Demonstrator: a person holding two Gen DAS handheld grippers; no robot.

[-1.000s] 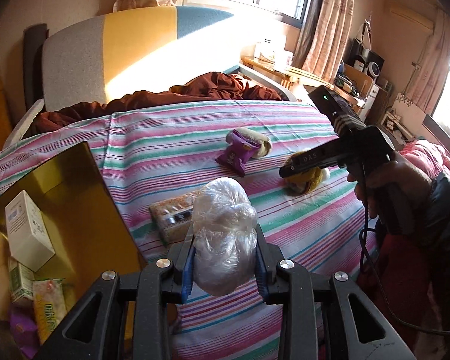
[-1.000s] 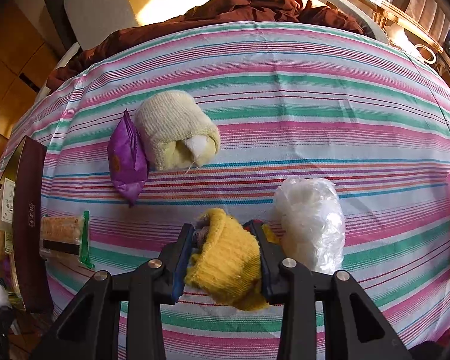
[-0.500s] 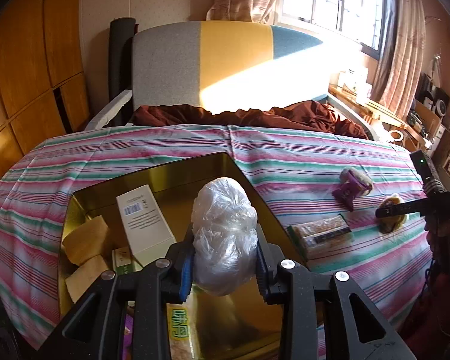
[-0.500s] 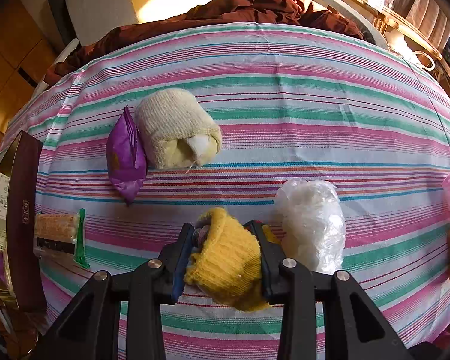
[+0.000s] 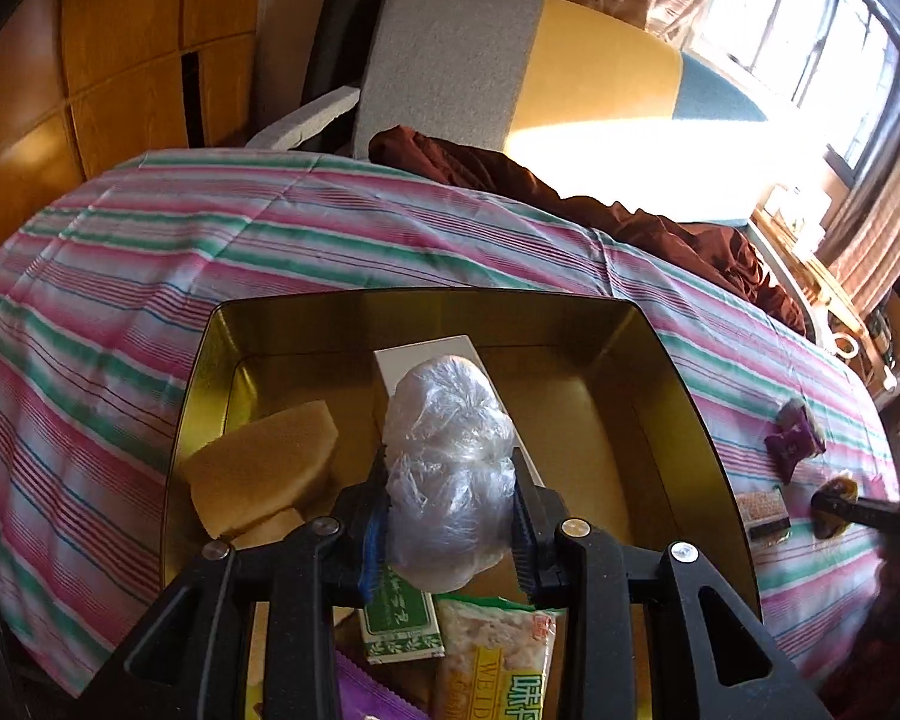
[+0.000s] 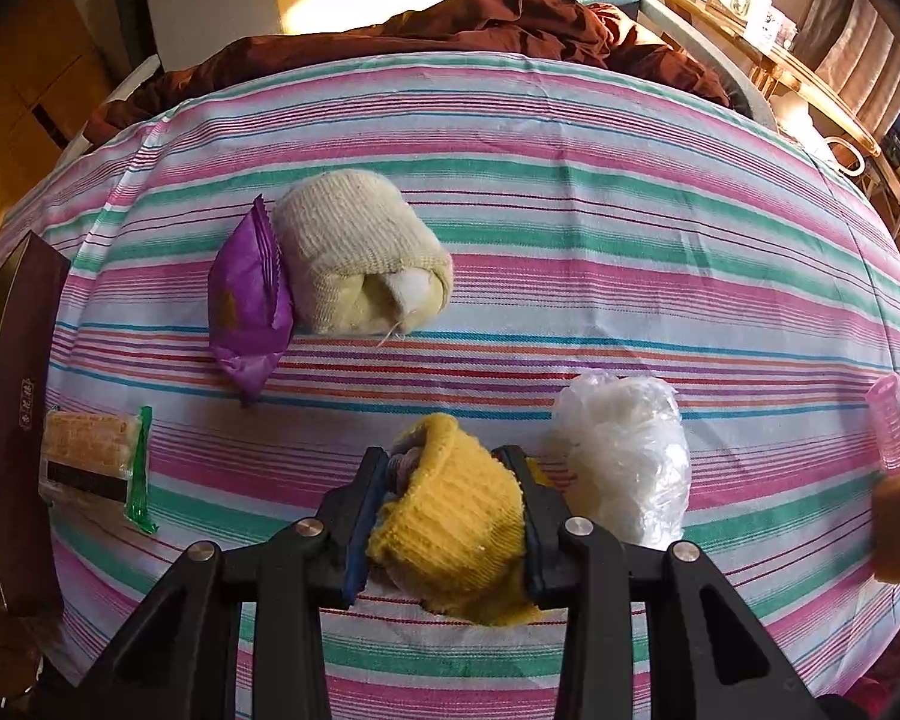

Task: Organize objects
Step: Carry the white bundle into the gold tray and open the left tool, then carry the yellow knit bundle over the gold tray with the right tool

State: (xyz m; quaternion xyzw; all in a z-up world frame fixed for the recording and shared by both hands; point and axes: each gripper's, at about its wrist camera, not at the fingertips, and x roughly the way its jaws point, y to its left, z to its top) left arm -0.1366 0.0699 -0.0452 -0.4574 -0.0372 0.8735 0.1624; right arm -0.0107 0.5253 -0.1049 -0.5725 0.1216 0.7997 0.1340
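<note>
1. The left gripper [image 5: 448,516] has its fingers [image 5: 373,531] clenched on a crumpled clear plastic bag [image 5: 447,474], one finger on each side.
2. The bag hangs over the gold box [image 5: 660,372], which sits on the striped bed cover [image 5: 150,252].
3. In the box lie two yellow sponge pieces [image 5: 264,468], a white carton [image 5: 432,354] partly hidden behind the bag, a small green and white packet [image 5: 399,624], a snack pack with green letters [image 5: 498,654] and a bit of purple wrapper [image 5: 360,690].
4. The right gripper [image 6: 450,516] has its fingers [image 6: 360,531] squeezed tight on a yellow knit sock ball [image 6: 456,516], low on the bed; it may be resting on the cover, but it is hard to tell.
5. Just beside the sock ball, on its right, lies a second clear plastic bag [image 6: 624,456].
6. Farther up the bed lies a cream sock roll [image 6: 354,252], touching a purple snack packet [image 6: 246,312] on its left.
7. At the left edge, a cracker pack with a green end [image 6: 96,456] lies beside the dark outer side of the box [image 6: 21,420].
8. At the right edge are a pink hair roller [image 6: 891,426] and, just below it, a tan sponge piece [image 6: 897,528].
9. A dark red blanket [image 6: 510,18] lies bunched at the far end of the bed.
</note>
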